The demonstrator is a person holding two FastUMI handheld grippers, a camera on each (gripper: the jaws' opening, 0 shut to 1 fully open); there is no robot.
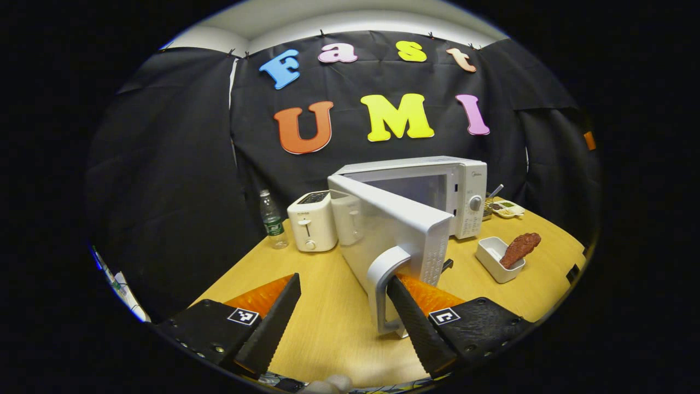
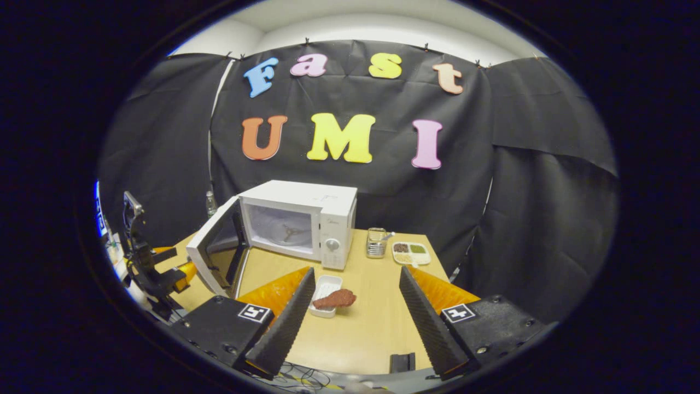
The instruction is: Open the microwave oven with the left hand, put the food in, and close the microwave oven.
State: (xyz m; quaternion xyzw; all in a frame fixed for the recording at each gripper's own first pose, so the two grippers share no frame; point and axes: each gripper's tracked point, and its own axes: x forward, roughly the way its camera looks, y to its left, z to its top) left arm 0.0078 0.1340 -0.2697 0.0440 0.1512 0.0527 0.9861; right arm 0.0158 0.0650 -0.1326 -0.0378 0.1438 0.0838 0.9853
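Note:
The white microwave [image 1: 467,189] stands at the back of the wooden table with its door [image 1: 391,224] swung wide toward me. My left gripper [image 1: 343,282] is open; its right finger [image 1: 407,317] reaches into the loop of the door handle [image 1: 381,268], and its left finger hangs free over the table. A brown piece of food [image 1: 520,247] lies across a small white dish [image 1: 492,256] right of the door. In the right gripper view the open right gripper [image 2: 356,273] hovers just behind the food [image 2: 336,299] and dish [image 2: 326,284]. The oven cavity [image 2: 284,230] stands open, with the left gripper [image 2: 183,271] by the door [image 2: 216,251].
A white toaster [image 1: 313,221] and a water bottle [image 1: 272,219] stand left of the microwave. A divided condiment tray [image 2: 410,253] and a metal holder [image 2: 376,242] sit to its right. A small black object [image 2: 402,361] lies near the table's front edge.

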